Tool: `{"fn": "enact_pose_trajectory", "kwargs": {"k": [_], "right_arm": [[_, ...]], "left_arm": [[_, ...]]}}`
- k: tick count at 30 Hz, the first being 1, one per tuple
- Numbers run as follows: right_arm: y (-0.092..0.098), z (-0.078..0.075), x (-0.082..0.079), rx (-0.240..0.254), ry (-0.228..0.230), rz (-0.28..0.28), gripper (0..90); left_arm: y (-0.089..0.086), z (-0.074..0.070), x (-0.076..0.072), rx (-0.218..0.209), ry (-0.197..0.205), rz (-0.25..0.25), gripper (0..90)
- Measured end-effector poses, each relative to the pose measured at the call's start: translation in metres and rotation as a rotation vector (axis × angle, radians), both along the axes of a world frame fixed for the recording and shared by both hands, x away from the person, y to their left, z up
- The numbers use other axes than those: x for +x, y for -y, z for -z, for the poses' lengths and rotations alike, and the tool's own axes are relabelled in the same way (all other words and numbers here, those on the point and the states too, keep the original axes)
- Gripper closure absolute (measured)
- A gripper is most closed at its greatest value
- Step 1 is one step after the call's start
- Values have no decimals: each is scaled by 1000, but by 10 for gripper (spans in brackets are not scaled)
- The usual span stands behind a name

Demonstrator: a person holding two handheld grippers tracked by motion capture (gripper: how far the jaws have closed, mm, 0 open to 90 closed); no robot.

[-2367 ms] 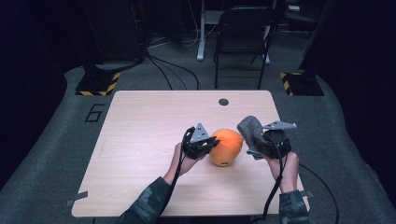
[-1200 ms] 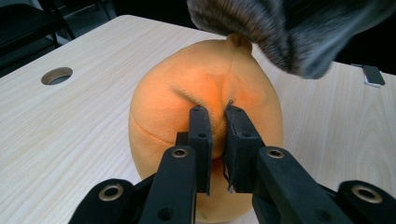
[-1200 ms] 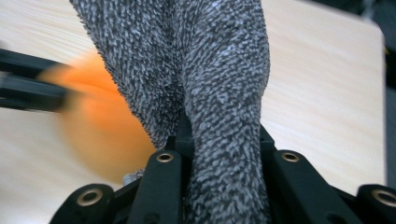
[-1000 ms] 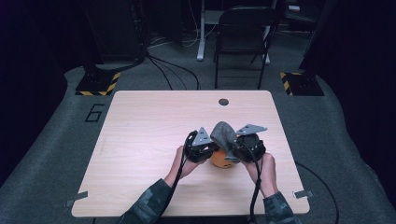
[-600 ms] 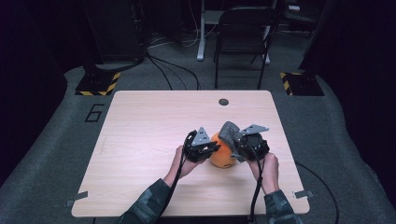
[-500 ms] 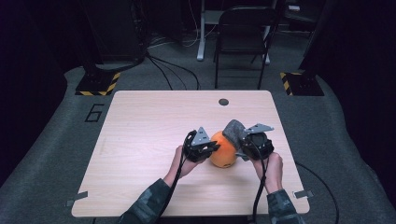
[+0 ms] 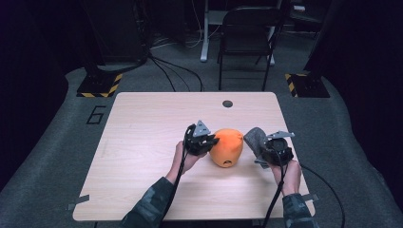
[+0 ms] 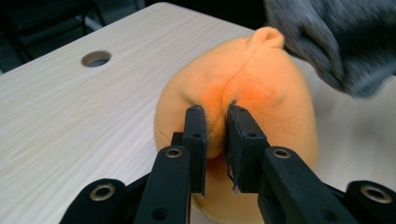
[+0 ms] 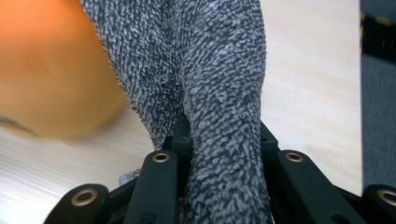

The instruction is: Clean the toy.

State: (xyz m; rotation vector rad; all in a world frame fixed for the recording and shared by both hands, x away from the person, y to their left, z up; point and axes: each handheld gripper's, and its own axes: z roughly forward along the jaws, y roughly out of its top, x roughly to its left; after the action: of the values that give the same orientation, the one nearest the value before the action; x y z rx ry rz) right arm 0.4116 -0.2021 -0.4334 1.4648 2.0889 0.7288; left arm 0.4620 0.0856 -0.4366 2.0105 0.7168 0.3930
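I have the orange plush toy sitting on the wooden table, near the middle and toward my side. My left gripper is clamped on a fold of the toy's soft skin, jaws pinched close on it. My right gripper grips a grey cloth, held just off the toy's right side, the fabric bunched between the jaws and covering their tips.
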Motion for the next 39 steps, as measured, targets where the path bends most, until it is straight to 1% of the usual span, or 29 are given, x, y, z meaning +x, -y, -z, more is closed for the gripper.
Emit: {"fn": "enact_pose_trajectory", "kwargs": {"k": [1, 2, 4, 5, 7, 8, 9, 10, 12, 13, 15, 17, 18, 19, 21, 22, 23, 25, 28, 29, 30, 31, 33, 34, 35, 36, 37, 38, 39], "right_arm": [[3, 7, 2, -2, -16, 8, 705], [6, 15, 5, -6, -29, 16, 701], [9, 26, 8, 2, -62, 29, 693], [11, 32, 11, 2, -67, 32, 684], [14, 43, 16, 5, -93, 51, 662], [15, 48, 18, 7, -101, 63, 635], [15, 52, 19, 9, -110, 74, 595], [15, 55, 21, 11, -113, 77, 561], [16, 57, 22, 1, -107, 83, 452], [16, 57, 22, 5, -102, 87, 396], [16, 52, 19, 12, -90, 99, 303], [17, 44, 14, 23, -58, 80, 229], [18, 39, 11, 32, -38, 67, 197], [19, 35, 7, 38, -25, 55, 167], [20, 29, 0, 56, -6, 43, 143], [20, 26, -5, 61, 4, 32, 135], [22, 25, -10, 63, 17, 17, 132], [24, 23, -19, 64, 24, -3, 109], [30, 26, -33, 64, 28, -37, 78], [32, 29, -37, 65, 18, -41, 71], [34, 33, -41, 52, 19, -49, 70], [36, 38, -45, 47, 14, -50, 69], [41, 49, -53, 43, 2, -56, 77], [44, 54, -58, 22, 12, -60, 84], [46, 58, -61, 5, 19, -66, 81], [50, 61, -64, 12, 2, -59, 74], [53, 64, -66, 20, 7, -58, 73], [56, 68, -68, 16, -2, -49, 62], [58, 71, -69, 13, -16, -44, 46]], "left_arm": [[0, -1, 8, 10, -9, -23, 771], [0, -1, 12, 18, -17, -33, 760], [1, -1, 25, 34, -31, -63, 745], [0, -1, 31, 44, -50, -79, 730], [0, 0, 43, 55, -69, -108, 701], [0, 1, 48, 75, -73, -125, 666], [0, 2, 53, 79, -84, -142, 643], [0, 3, 58, 82, -85, -171, 614], [-2, 3, 65, 93, -98, -205, 523], [-3, 3, 67, 74, -107, -228, 462], [-7, 0, 69, 67, -99, -256, 378], [-13, -3, 67, 60, -102, -274, 304], [-16, -5, 66, 52, -104, -281, 258], [-20, -7, 63, 57, -104, -279, 242], [-26, -11, 58, 44, -99, -280, 206], [-31, -14, 53, 29, -85, -284, 197], [-35, -16, 47, 32, -78, -276, 185], [-42, -18, 34, 38, -53, -266, 170], [-57, -15, 8, 68, -16, -232, 153], [-62, -12, 0, 88, -8, -229, 154], [-66, -7, -9, 115, 4, -223, 154], [-71, -2, -18, 126, 7, -216, 152], [-82, 10, -32, 148, -9, -200, 152], [-87, 17, -38, 162, -12, -198, 146], [-93, 24, -44, 189, -20, -196, 142], [-97, 30, -47, 182, -27, -201, 141], [-103, 37, -50, 195, -40, -198, 137], [-107, 43, -53, 208, -57, -198, 128], [-110, 48, -54, 209, -67, -205, 117]]}}
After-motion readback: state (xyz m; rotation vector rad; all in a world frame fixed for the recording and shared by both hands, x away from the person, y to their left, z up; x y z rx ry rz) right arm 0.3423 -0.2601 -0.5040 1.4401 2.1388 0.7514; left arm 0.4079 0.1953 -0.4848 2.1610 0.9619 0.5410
